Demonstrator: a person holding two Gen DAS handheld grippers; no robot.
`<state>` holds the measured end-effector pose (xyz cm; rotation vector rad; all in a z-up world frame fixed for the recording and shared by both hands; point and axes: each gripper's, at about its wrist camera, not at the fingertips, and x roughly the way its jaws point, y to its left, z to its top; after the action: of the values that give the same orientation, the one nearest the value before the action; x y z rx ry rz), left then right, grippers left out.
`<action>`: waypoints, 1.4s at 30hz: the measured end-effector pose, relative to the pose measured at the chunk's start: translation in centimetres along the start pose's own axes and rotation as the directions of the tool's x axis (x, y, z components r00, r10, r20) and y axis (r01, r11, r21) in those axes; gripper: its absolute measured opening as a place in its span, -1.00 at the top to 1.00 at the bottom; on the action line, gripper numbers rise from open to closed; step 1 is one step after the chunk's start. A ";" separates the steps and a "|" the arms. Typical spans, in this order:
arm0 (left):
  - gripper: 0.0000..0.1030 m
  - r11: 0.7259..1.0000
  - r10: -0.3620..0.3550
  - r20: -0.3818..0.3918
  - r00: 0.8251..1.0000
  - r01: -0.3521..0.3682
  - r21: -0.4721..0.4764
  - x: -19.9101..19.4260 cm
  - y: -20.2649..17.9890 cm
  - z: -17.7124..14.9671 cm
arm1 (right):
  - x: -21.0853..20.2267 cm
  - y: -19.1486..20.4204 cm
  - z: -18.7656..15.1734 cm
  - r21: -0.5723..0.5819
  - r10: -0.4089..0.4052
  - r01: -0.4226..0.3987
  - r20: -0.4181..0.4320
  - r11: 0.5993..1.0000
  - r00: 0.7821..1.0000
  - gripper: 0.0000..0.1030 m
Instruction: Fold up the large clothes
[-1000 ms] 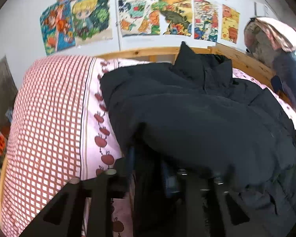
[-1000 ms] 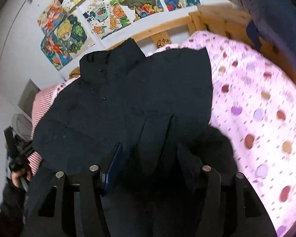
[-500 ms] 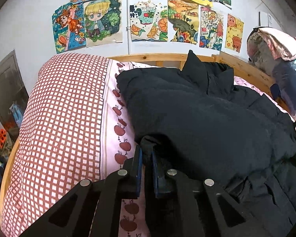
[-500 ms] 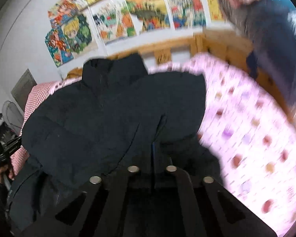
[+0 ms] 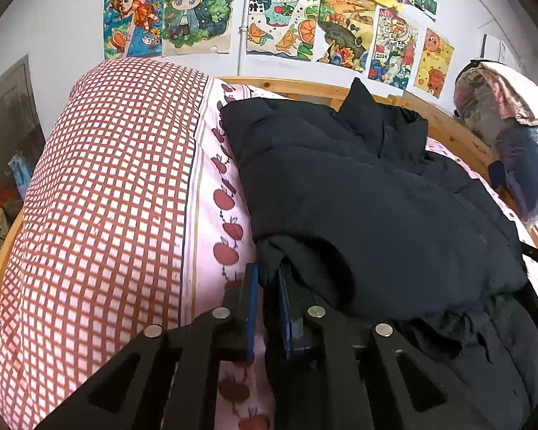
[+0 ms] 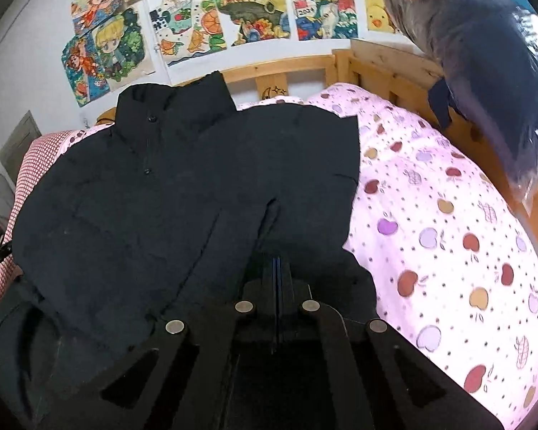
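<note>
A large black padded jacket [image 5: 369, 193] lies on the bed, collar toward the headboard, its sleeves folded across the body. In the left wrist view my left gripper [image 5: 268, 279] is shut on a fold of black jacket fabric at the near left edge. In the right wrist view the same jacket [image 6: 154, 193] spreads across the left half of the bed. My right gripper [image 6: 276, 268] is shut on the jacket's lower hem, its blue pads pressed together with dark cloth around them.
A red-checked quilt with an apple border [image 5: 100, 197] lies left of the jacket. A pink apple-print sheet [image 6: 448, 215] covers the bed on the right. The wooden headboard [image 6: 297, 68] and colourful wall posters stand behind. A bagged bundle [image 6: 491, 71] hangs at the right.
Both grippers went from open to shut on the jacket's near edge. The left jaws first straddled the cloth, then closed on it; the right closed on the hem.
</note>
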<state>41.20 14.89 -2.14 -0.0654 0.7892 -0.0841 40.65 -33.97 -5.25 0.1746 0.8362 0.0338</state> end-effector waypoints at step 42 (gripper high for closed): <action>-0.21 0.995 -0.102 -0.036 0.994 0.101 -0.026 6.3 -5.2 -2.5 | 5.1 6.8 -3.3 -0.273 0.082 -0.057 0.083 0.960 0.993 -0.29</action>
<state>43.62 9.03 -7.87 -0.1267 0.8246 -0.1726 41.85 -26.27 -10.04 -0.0517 0.7238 0.2039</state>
